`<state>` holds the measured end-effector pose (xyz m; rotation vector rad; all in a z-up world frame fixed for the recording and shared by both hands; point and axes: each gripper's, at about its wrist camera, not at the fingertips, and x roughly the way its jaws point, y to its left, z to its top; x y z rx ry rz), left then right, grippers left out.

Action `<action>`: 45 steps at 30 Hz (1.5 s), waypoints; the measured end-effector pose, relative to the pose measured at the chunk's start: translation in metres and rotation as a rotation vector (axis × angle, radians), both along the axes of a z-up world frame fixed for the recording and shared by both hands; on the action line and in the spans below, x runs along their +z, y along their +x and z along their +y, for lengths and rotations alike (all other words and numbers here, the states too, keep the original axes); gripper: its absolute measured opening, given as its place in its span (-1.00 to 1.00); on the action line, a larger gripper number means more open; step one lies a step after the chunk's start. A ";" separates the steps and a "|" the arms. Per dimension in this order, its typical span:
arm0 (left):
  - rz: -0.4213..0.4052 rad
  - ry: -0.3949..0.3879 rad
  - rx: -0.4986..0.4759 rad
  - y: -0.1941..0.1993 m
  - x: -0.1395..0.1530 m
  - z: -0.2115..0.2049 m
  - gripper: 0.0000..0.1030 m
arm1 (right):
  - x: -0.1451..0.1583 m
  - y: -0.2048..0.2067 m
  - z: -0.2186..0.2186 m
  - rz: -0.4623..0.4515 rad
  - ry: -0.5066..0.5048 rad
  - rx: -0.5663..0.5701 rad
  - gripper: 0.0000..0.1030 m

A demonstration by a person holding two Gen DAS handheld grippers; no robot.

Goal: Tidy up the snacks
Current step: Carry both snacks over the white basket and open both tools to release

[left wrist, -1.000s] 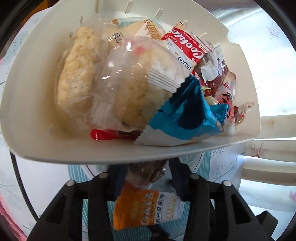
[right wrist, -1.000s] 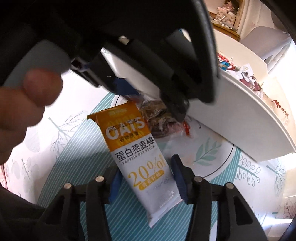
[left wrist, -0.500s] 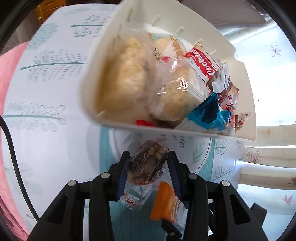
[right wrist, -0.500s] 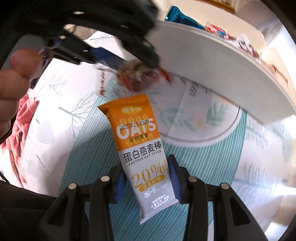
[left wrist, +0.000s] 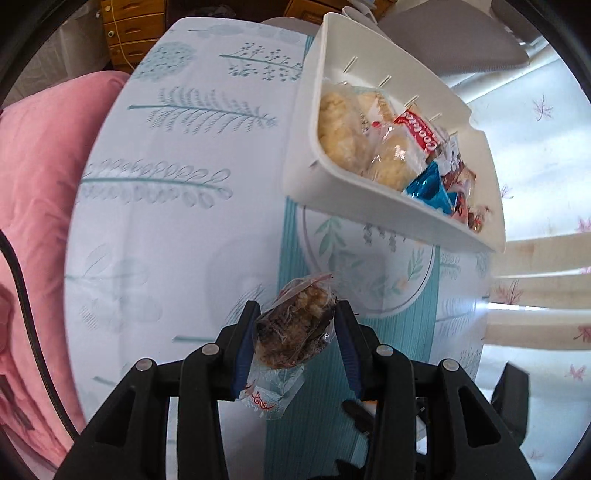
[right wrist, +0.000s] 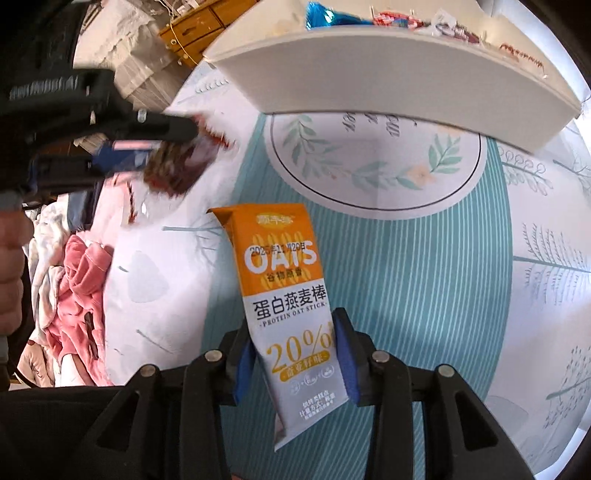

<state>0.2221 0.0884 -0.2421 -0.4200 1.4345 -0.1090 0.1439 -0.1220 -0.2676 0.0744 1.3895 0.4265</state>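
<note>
My left gripper (left wrist: 297, 325) is shut on a brown snack cake in a clear wrapper (left wrist: 291, 332), held above the patterned tablecloth (left wrist: 177, 221). The white bin (left wrist: 369, 206) sits up and to the right of it, holding rice cakes, a red cookie pack, a blue wrapper and other snacks. My right gripper (right wrist: 295, 350) is shut on the lower half of an orange and white OATS protein bar (right wrist: 280, 258), which sticks up past the fingers. In the right wrist view the left gripper (right wrist: 173, 142) and its cake (right wrist: 177, 166) appear blurred at the left, and the bin (right wrist: 369, 74) spans the top.
A pink blanket (left wrist: 33, 184) lies along the table's left side. Wooden drawers (left wrist: 125, 29) stand behind the table. A heap of pink and white clothes (right wrist: 74, 295) lies off the table's edge. A person's hand (right wrist: 11, 258) holds the left gripper's handle.
The left gripper has pulled back and up from under the bin with the wrapped cake, so the bin now sits farther off. The right gripper has rolled, closing on the oat bar.
</note>
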 end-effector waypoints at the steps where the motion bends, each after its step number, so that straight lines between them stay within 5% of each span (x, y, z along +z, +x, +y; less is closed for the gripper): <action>1: 0.002 0.004 -0.002 -0.004 0.003 0.002 -0.23 | 0.006 0.001 0.004 -0.009 0.004 -0.002 -0.24; 13: -0.037 0.033 -0.012 -0.017 0.063 0.015 -0.23 | 0.077 0.014 0.010 -0.166 0.117 -0.074 -0.23; 26: -0.162 0.040 -0.059 0.024 0.129 -0.015 -0.22 | 0.138 0.067 -0.008 -0.348 0.158 -0.133 -0.23; 44: -0.176 0.063 -0.099 0.100 0.110 -0.080 -0.21 | 0.124 0.121 -0.049 -0.472 0.059 -0.198 -0.18; 45: -0.183 0.065 -0.094 0.102 0.110 -0.082 -0.08 | 0.122 0.123 -0.051 -0.469 0.051 -0.204 -0.18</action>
